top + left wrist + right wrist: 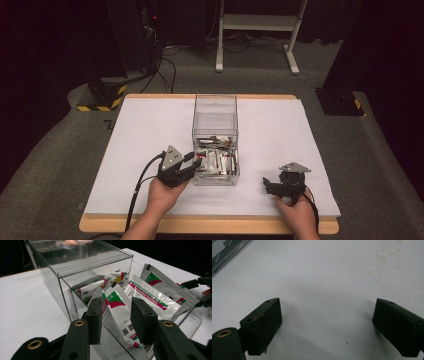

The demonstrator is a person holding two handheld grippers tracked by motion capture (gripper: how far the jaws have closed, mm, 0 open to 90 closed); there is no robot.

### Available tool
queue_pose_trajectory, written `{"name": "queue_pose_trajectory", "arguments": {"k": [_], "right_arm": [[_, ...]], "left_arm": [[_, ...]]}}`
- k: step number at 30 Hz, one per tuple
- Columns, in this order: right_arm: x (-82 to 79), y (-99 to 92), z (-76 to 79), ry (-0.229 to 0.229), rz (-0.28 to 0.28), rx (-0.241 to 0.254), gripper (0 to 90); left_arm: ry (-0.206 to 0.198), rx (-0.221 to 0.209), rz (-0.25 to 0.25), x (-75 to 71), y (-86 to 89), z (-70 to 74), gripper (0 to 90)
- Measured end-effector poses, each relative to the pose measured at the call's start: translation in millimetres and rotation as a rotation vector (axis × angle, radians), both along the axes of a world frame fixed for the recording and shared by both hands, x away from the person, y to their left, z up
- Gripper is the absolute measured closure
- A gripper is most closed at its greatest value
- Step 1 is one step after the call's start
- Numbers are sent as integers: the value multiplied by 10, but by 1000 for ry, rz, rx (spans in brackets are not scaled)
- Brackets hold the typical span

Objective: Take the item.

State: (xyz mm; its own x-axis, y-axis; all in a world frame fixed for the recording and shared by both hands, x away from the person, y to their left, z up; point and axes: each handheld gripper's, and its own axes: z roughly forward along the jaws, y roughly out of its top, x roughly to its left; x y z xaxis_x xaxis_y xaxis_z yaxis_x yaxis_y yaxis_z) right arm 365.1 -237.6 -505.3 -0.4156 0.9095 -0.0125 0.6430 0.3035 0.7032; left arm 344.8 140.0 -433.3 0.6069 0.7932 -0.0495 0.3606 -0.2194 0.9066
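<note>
I hold left gripper jaws apart astride a sachet in the clear box mid-table | right gripper jaws wide apart over bare white table | risk: pad strikes the box wall, or I pinch two sachets at once

The white sachets carry printed characters on green and magenta bands, too blurred to read.

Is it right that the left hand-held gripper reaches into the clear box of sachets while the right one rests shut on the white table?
Not quite. The right hand-held gripper is open, not shut: the right gripper view shows its jaws wide apart over the white table. The left hand-held gripper does reach into the clear box of sachets.
</note>
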Motion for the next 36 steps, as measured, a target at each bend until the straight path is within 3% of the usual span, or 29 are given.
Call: {"name": "queue_pose_trajectory", "arguments": {"k": [11,21,31,36], "right_arm": [[0,0,0,0,0,0,86],[-1,0,0,0,0,0,87],[0,-2,0,-1,1,0,87],[0,-2,0,-1,1,0,87]], "left_arm": [[-18,10,23,-13,-30,-36,712],[-36,33,18,-33,-67,-55,735],[-15,0,7,-38,-61,-73,748],[-13,16,9,-52,-78,-74,773]]}}
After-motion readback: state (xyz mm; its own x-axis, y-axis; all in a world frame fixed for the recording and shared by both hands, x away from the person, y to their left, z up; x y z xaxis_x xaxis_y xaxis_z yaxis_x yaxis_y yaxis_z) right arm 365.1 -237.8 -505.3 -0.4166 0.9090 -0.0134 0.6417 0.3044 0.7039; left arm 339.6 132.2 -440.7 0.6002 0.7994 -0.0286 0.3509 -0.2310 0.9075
